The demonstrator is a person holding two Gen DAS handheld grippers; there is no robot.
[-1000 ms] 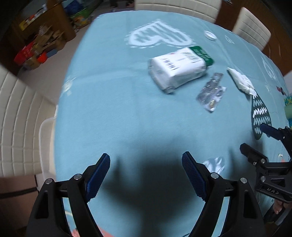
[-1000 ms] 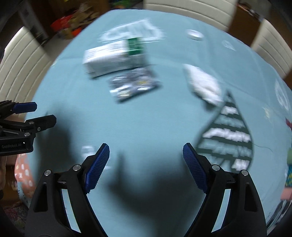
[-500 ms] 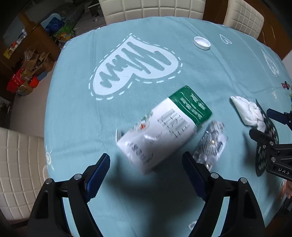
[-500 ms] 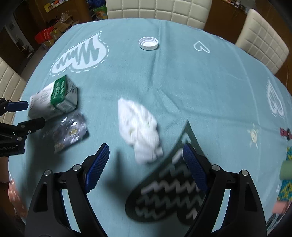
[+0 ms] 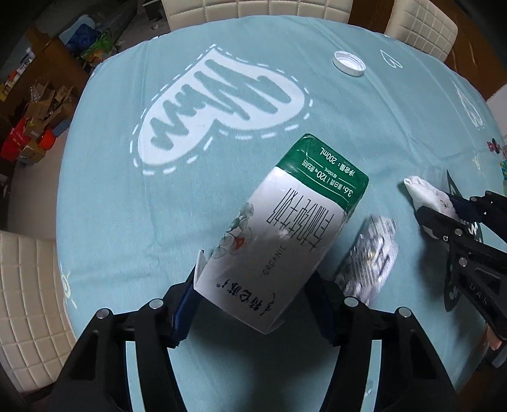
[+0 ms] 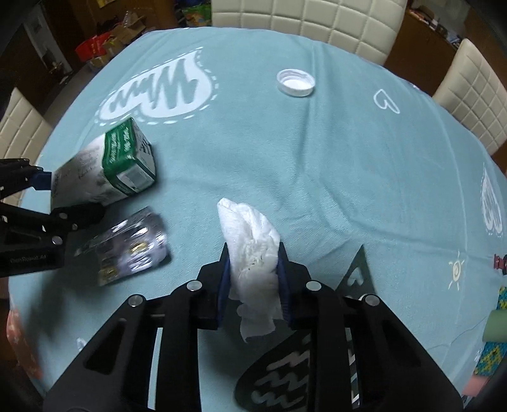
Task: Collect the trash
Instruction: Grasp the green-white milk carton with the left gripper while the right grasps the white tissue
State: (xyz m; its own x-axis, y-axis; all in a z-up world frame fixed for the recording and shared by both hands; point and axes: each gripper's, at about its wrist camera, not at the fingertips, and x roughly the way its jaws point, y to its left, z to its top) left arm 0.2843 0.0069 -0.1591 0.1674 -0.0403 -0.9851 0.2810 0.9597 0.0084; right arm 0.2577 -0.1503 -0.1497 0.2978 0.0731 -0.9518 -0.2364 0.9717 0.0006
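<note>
My left gripper (image 5: 253, 304) is shut on a white and green milk carton (image 5: 285, 234), which lies tilted between its blue pads; the carton also shows in the right wrist view (image 6: 107, 168). My right gripper (image 6: 253, 279) is shut on a crumpled white tissue (image 6: 250, 244), also seen in the left wrist view (image 5: 427, 193). A silver foil blister pack (image 6: 130, 247) lies on the cloth between the two grippers (image 5: 370, 256). A white bottle cap (image 6: 296, 83) lies far back on the table (image 5: 348, 63).
The table carries a light blue cloth (image 6: 317, 152) with white heart prints and a dark heart print (image 6: 285, 374). Cream padded chairs (image 6: 304, 16) stand around it. Boxes and clutter (image 5: 35, 117) lie on the floor to the left. Colourful items (image 6: 494, 329) sit at the right edge.
Both grippers moved forward and down over the table and closed. The left took hold of the milk carton; the right took hold of the tissue.
</note>
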